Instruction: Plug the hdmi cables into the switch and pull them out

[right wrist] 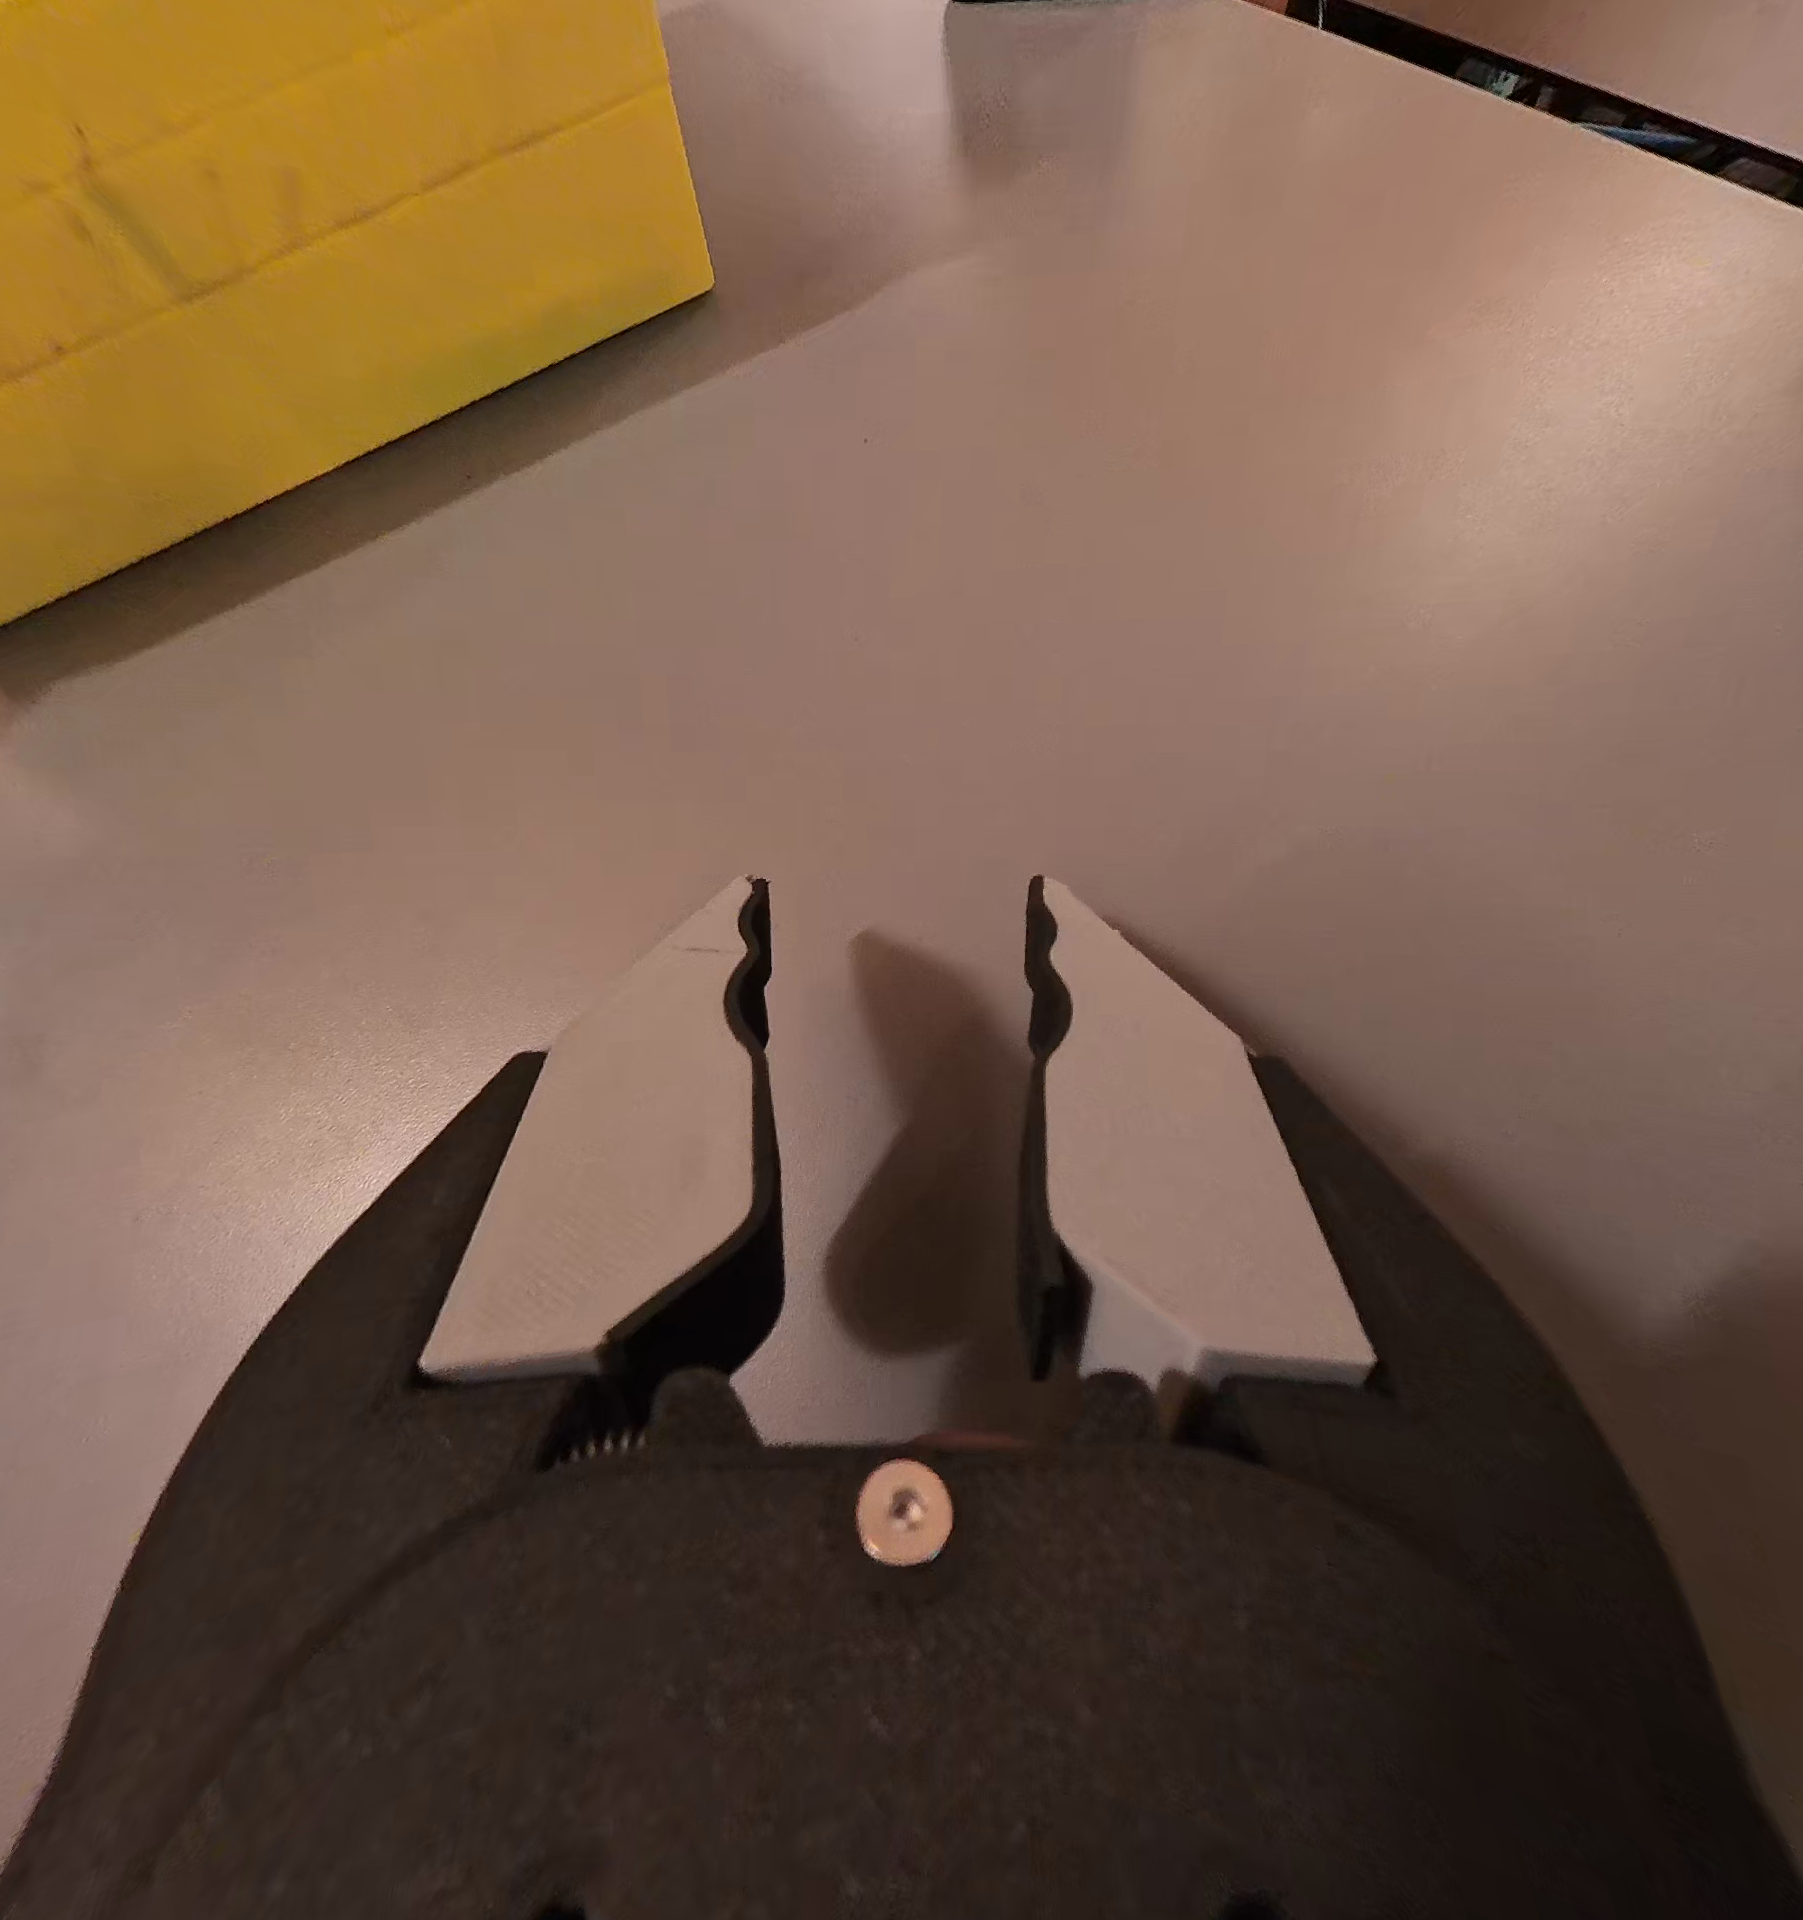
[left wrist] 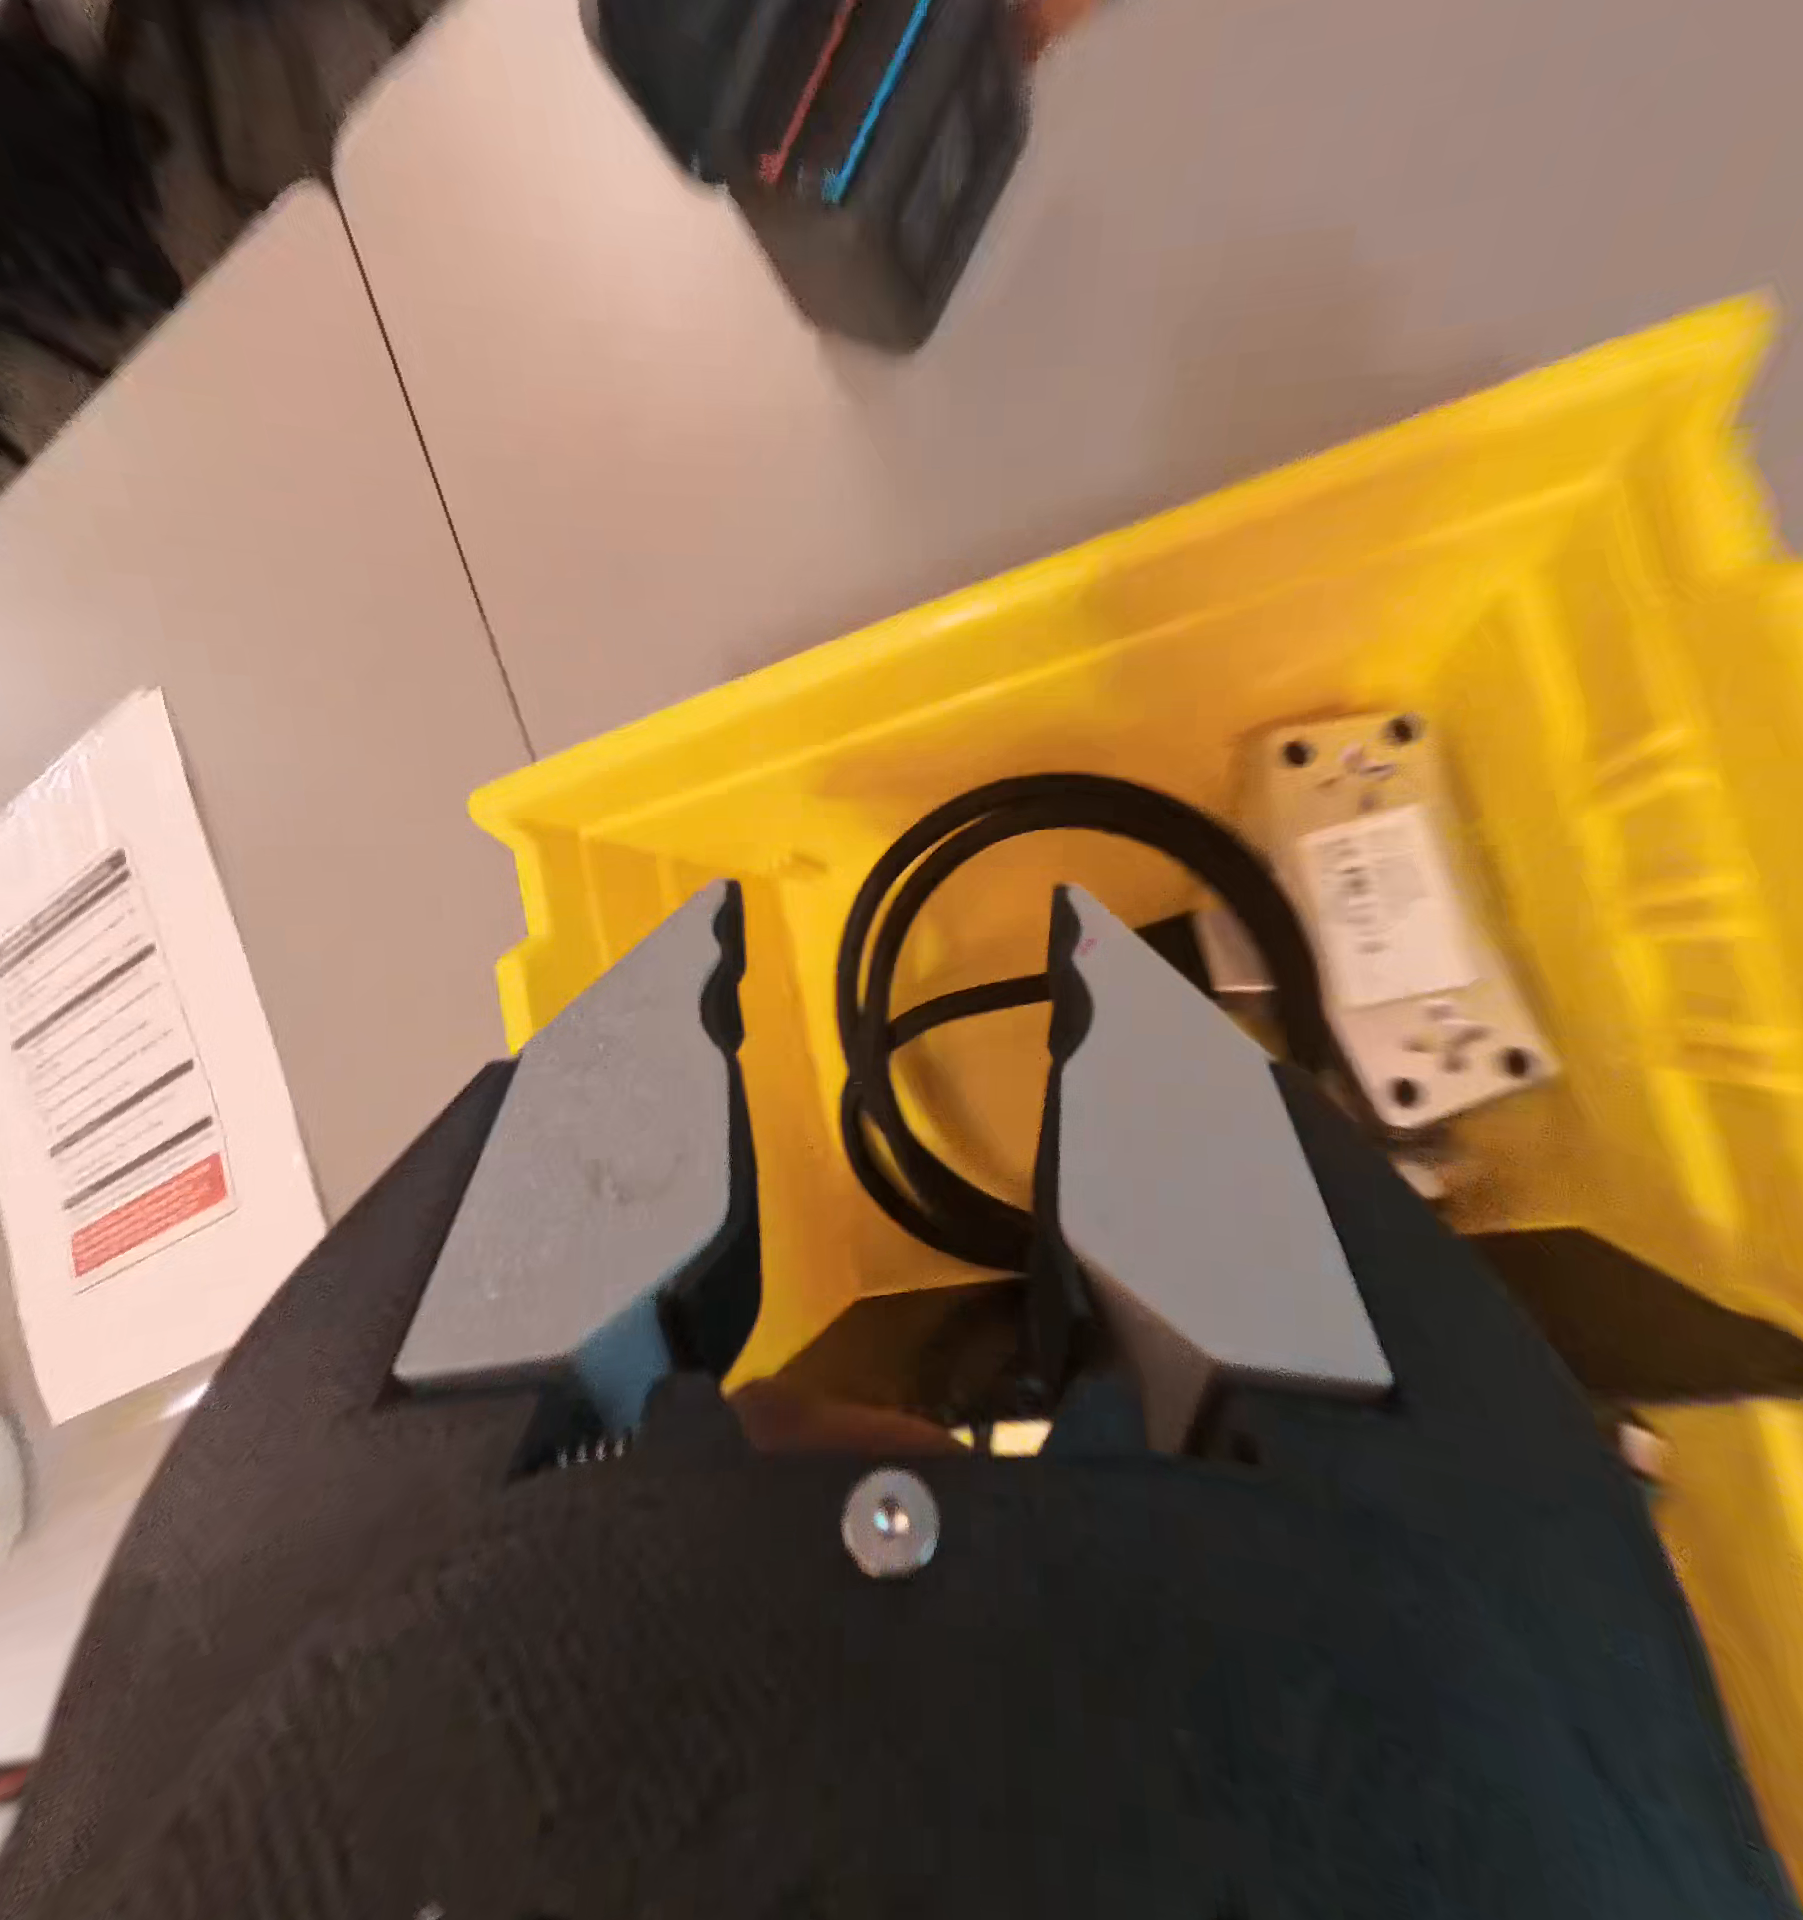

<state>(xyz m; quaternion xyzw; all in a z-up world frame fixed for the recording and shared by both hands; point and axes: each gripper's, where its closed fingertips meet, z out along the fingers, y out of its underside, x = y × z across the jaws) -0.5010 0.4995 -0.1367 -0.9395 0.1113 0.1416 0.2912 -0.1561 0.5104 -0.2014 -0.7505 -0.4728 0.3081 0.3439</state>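
- Jaws of the left gripper [left wrist: 895, 904] and right gripper [right wrist: 897, 899] were found parted, empty.
- A coiled black HDMI cable [left wrist: 881, 997] and pale rectangular switch [left wrist: 1396, 920] were located inside the yellow plastic bin [left wrist: 980, 665].
- Snagging of the coil during lifting was judged likely.

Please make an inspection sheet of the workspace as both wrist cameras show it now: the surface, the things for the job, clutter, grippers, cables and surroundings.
Surface: grey table, with a seam line in the left wrist view.
Job's things: pale switch box lying inside the yellow bin, label side up.
Clutter: printed sheet left of the bin; dark blurred box beyond it.
Grippers: left gripper open above the bin, holding nothing; right gripper open over bare table.
Cables: black cable coiled in the bin beside the switch box; whether it is plugged in cannot be told.
Surroundings: dark, blurred shapes past the table edge.
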